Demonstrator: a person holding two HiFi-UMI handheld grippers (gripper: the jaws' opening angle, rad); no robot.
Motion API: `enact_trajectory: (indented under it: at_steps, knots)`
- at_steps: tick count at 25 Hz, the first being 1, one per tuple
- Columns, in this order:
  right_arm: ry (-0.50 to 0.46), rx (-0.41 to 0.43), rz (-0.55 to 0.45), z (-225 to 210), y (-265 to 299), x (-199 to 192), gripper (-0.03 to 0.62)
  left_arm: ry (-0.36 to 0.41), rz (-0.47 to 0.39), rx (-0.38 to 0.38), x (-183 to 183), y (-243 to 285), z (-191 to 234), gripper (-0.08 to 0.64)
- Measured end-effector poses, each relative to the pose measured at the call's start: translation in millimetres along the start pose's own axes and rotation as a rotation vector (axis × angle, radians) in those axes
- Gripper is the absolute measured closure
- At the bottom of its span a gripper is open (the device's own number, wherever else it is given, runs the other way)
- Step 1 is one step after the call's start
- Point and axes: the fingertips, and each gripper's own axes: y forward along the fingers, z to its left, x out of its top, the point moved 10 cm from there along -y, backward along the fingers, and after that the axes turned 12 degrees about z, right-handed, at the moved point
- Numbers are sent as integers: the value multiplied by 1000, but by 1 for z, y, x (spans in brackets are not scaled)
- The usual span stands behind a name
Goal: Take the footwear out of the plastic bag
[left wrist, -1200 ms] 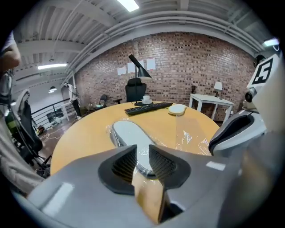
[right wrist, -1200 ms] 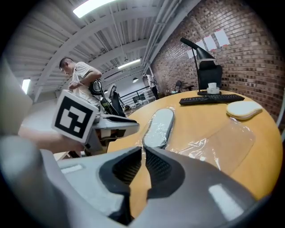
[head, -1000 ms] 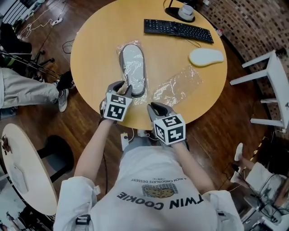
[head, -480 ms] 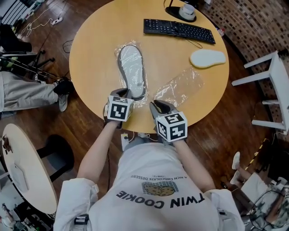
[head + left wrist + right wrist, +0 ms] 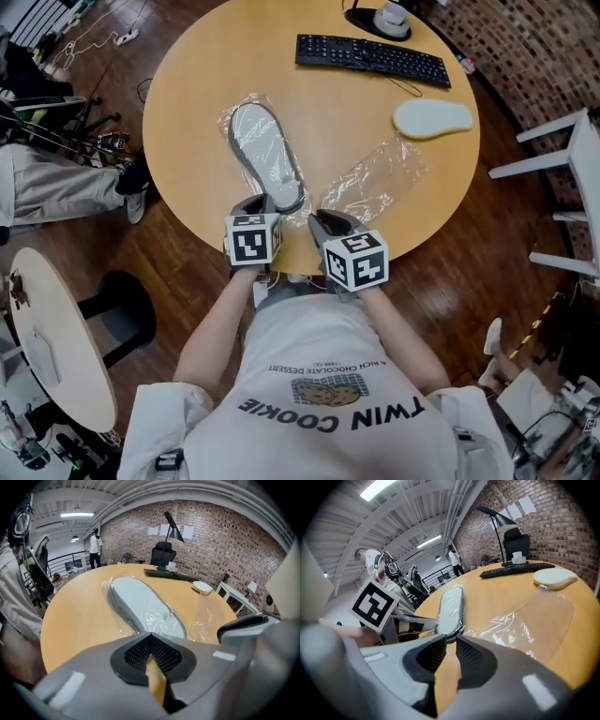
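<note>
Beside the slipper (image 5: 265, 155), left gripper (image 5: 150, 637) points forward, shut; right gripper (image 5: 451, 639) — slightly apart.

Bright, even light from the ceiling strips (image 5: 377, 489); faint glare on the plastic bag (image 5: 161, 620). Both gripper views bulge at the edges, corners black, foreground soft.

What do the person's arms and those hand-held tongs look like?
The left tongs and right tongs are grey plastic with black textured pads; each carries a white cube printed with black square markers. The person wears a white short-sleeved T-shirt.
</note>
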Motion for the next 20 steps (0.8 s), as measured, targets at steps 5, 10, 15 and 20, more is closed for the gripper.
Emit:
enact_trajectory:
  at_steps: [5,10,15,20]
  knots:
    - [31,7,13,-7,-4,-10,540,-112,-63,-24,-9,-9,-7,552]
    - [66,-15,-4,-17,-14,-14,540,-352,-167,-124,-12,-25,-8,552]
    - [73,-25,-21,-23,-22,-13,540,-470,-254,-198,0,-39,-6,552]
    - [146,113,-62,-13,-20,-6,540,-519,-308,-269,5,-49,-11,552]
